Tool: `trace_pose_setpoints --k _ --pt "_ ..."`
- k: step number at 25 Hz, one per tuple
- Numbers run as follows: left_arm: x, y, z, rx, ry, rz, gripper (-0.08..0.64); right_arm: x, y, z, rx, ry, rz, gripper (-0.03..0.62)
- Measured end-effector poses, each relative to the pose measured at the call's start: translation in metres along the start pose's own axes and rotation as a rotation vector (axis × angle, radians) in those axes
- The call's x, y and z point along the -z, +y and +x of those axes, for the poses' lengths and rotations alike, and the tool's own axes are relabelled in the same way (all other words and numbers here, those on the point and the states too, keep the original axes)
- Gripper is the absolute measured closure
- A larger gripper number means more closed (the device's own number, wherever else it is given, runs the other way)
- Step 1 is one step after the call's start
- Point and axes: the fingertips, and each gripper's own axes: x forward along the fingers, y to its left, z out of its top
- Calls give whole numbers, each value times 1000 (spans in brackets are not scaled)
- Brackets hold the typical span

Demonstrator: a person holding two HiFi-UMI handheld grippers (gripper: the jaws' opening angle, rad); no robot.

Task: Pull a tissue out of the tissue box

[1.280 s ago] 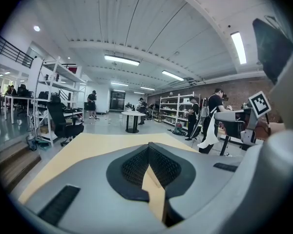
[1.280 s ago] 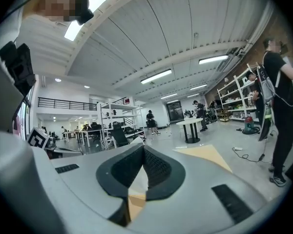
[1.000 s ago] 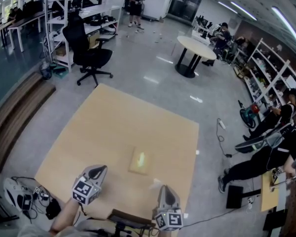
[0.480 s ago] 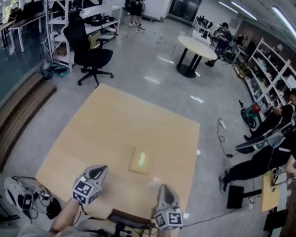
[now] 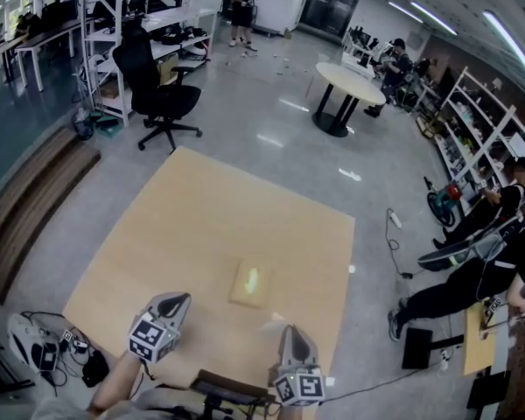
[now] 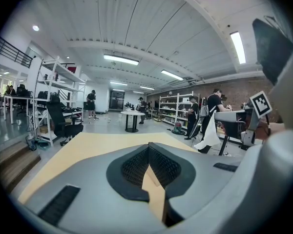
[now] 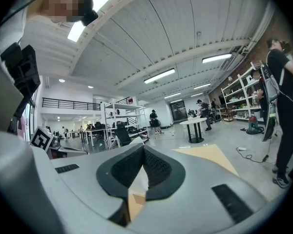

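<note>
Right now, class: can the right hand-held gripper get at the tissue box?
Probably yes: only bare table lies between the right hand-held gripper and the tissue box, nothing blocking. Its jaws are shut, so they would need opening first.

A pale yellow rectangular tissue box (image 5: pixel 249 284) alone stands on the light wooden square table (image 5: pixel 192 226). Bare tabletop lies open round it on every side.

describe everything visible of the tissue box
The tissue box is a flat, pale tan rectangle, close in colour to the table, lying near its middle. A bright patch on top looks like a tissue poking out. Nothing touches it: the left gripper and right gripper are short of it.
</note>
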Motion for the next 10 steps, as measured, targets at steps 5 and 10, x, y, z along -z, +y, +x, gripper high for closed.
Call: trace_pose_setpoints --k 5,10 --pt "1 0 0 3 2 -1 555 3 2 2 -9 3 1 591" --pt "2 -2 4 7 4 -1 554 4 -1 2 -8 4 4 591"
